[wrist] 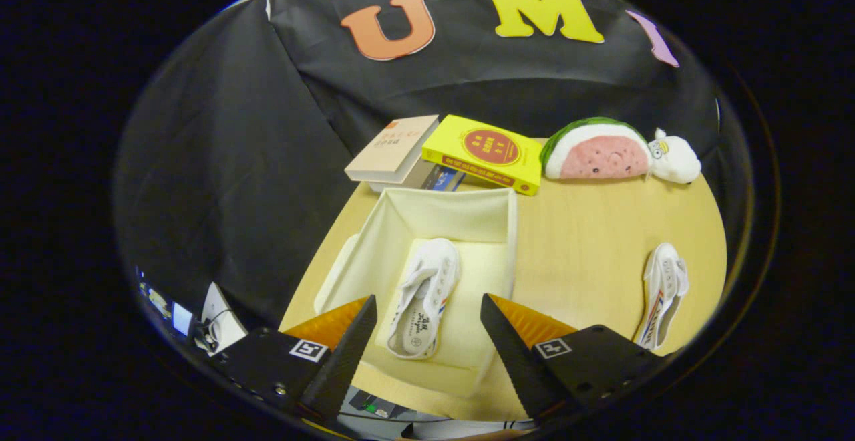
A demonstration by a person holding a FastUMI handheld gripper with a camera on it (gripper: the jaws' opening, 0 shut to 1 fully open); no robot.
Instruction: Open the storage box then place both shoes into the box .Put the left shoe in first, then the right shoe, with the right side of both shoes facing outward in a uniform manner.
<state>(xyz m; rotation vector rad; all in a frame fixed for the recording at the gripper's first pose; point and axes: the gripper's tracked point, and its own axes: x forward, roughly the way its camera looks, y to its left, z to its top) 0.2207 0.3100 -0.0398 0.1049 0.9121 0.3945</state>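
- Storage box: open, its lid off, standing on the wooden table directly ahead of the tool. Its cavity runs away from the fingers toward the books at the table's far edge.
- First shoe: lies inside the box on its side, sole end nearest the tool, long axis roughly parallel to the box walls. It sits in line with the gap between the fingers but below them; neither finger touches it.
- Gripper: fingers spread wide and empty, hovering above the near rim of the box.
- Second shoe: rests on the bare table well to the right of the box, outside the right finger. Its long axis runs nearly parallel to the boxed shoe, sole end toward the tool.
- Judgement: the next move calls for a shift to the right; the fingers should close across the shoe's narrow width.
- Plush watermelon: far right rear, clear of that path.
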